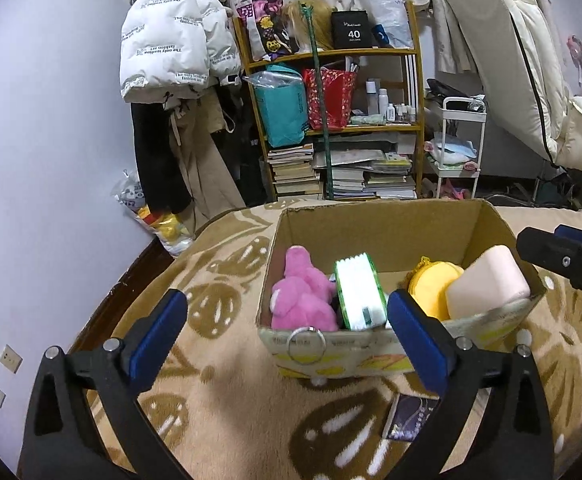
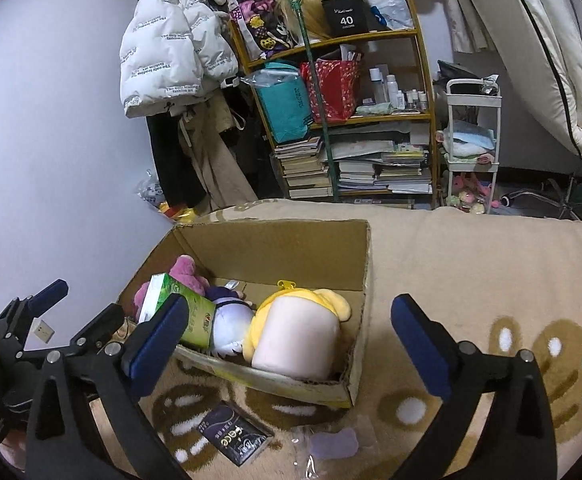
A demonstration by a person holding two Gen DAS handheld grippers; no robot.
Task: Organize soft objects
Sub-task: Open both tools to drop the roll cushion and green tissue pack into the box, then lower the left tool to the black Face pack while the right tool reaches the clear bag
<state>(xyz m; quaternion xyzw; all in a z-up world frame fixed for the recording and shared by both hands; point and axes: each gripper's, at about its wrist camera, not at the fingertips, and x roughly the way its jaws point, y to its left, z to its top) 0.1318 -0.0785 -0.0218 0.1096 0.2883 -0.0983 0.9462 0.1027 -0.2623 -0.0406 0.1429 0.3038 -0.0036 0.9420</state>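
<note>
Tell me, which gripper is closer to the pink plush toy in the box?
Left. The left gripper sits right before the pink plush toy; the right gripper faces the box's other end.

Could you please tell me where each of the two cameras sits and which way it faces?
Left wrist: on the left hand-held gripper, angled down at the cardboard box; open fingers, a hand at right.
Right wrist: on the right hand-held gripper, left of it the box; open fingers, a sleeve at left.
Shared: box, pink plush toy, bookshelf.

pink plush (image 1: 303,292): left end of cardboard box (image 1: 371,216)
tissue pack (image 1: 359,292): green-white, tilted beside it
yellow plush (image 2: 323,300): under pale pink cushion (image 2: 299,332), right end
</note>
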